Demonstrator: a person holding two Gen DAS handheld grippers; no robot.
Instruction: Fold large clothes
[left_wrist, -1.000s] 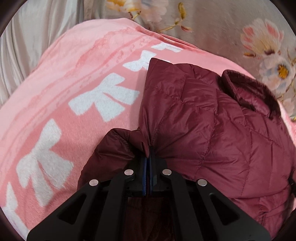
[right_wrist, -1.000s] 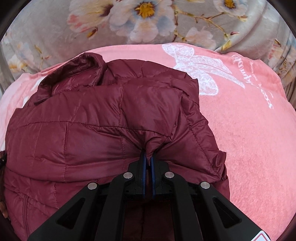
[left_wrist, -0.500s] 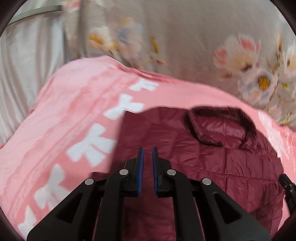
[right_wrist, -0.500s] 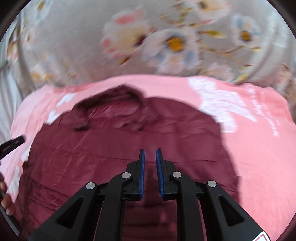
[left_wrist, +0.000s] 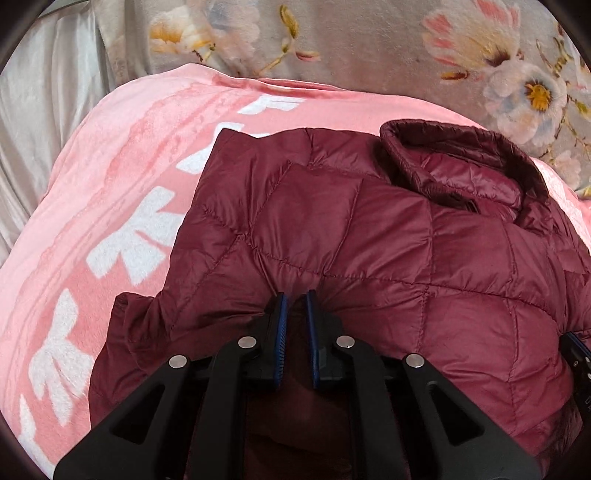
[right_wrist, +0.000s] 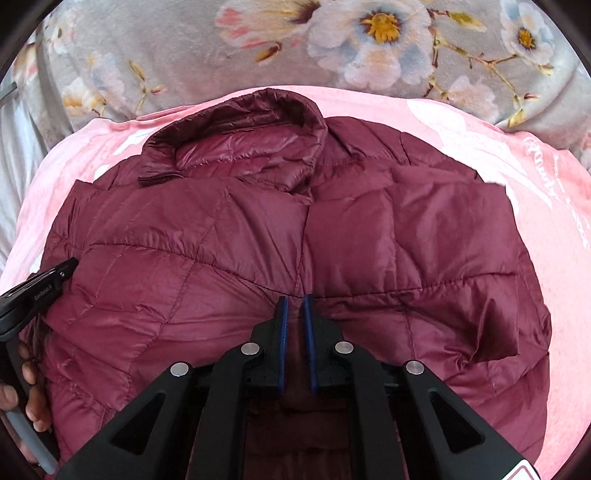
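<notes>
Jacket (left_wrist: 369, 240) lies folded on the pink blanket (left_wrist: 122, 192). We see our left claw (left_wrist: 294, 299) and right claw (right_wrist: 294, 301) each open a narrow crack, holding nothing; the right has just been closing. Claws hide the jacket's near edge.

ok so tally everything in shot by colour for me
maroon: 1, the quilted jacket
pink: 1, the blanket under it
grey floral: 1, the bedcover behind
black with blue fingers: 2, left gripper, right gripper
total: 5
</notes>
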